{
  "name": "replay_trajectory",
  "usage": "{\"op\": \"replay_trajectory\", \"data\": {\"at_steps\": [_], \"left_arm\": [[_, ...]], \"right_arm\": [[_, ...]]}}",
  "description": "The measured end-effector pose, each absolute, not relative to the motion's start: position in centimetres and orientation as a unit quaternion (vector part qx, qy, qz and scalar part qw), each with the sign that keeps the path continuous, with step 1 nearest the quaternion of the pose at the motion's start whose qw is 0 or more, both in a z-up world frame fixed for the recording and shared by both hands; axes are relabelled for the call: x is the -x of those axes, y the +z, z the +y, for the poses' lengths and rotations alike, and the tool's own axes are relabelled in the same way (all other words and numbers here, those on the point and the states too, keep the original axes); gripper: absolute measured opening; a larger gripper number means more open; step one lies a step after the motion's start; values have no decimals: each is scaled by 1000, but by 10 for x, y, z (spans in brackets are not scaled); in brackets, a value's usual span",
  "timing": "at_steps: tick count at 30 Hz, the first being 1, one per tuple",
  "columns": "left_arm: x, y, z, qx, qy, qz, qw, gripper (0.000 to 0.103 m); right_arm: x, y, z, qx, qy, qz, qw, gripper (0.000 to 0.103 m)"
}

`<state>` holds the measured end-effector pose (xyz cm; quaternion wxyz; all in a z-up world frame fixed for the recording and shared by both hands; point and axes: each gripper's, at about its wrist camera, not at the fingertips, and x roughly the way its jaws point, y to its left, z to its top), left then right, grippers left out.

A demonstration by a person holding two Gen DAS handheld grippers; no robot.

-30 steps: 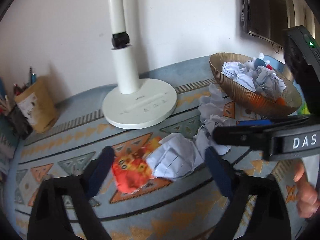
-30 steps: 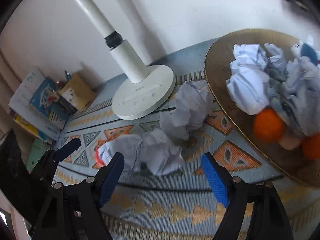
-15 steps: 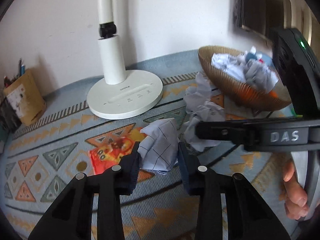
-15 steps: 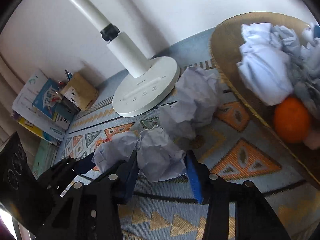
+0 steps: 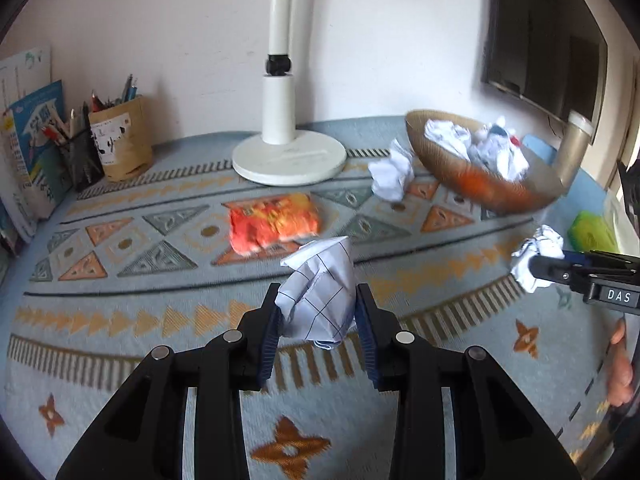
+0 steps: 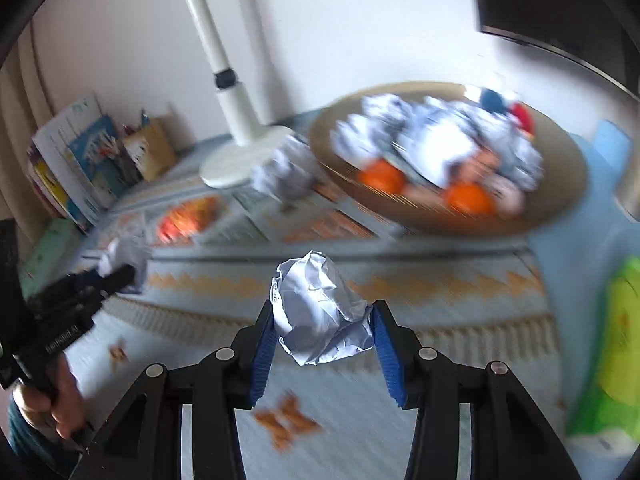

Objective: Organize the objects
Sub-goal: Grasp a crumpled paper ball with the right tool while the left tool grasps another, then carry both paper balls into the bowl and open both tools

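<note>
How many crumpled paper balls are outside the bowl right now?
3: one in the left gripper, one in the right gripper, one on the rug beside the bowl. Others could be hidden.

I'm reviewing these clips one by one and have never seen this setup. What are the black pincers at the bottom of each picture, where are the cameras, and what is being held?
There is no robot here: a person holds a hand-operated two-finger gripper in each hand, and each carries a fisheye camera looking forward along its fingers. One picture is from the left gripper, the other from the right gripper. Each is shut on a crumpled paper ball: the left on a grid-lined one, the right on a plain one. Below lies a patterned cloth with a white lamp base, an orange snack packet, another loose paper ball and a bowl holding paper balls and oranges.
</note>
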<state>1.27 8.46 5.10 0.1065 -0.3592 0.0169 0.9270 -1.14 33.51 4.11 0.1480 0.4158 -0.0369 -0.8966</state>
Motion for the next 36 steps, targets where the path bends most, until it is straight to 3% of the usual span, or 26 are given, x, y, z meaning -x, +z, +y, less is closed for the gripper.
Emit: {"op": "replay_trajectory", "data": {"at_steps": [9, 16, 21, 27, 34, 35, 36], "left_arm": [[-11, 47, 79, 358, 929, 11, 86, 34], [-11, 45, 89, 363, 927, 34, 91, 34], [6, 78, 130, 348, 923, 34, 162, 34], [55, 130, 208, 301, 921, 32, 244, 34], [112, 117, 268, 316, 914, 20, 256, 34], [120, 112, 274, 320, 913, 20, 253, 35], [124, 109, 278, 323, 912, 17, 253, 43]], "right_arm": [[-1, 23, 374, -411, -901, -64, 124, 46], [-11, 25, 351, -393, -911, -1, 123, 46], [-6, 42, 370, -388, -911, -57, 128, 46], [20, 113, 412, -314, -942, -96, 74, 46], [77, 121, 459, -312, -939, -142, -11, 47], [83, 118, 462, -312, -940, -139, -20, 50], [89, 116, 463, -316, -938, -137, -25, 54]]}}
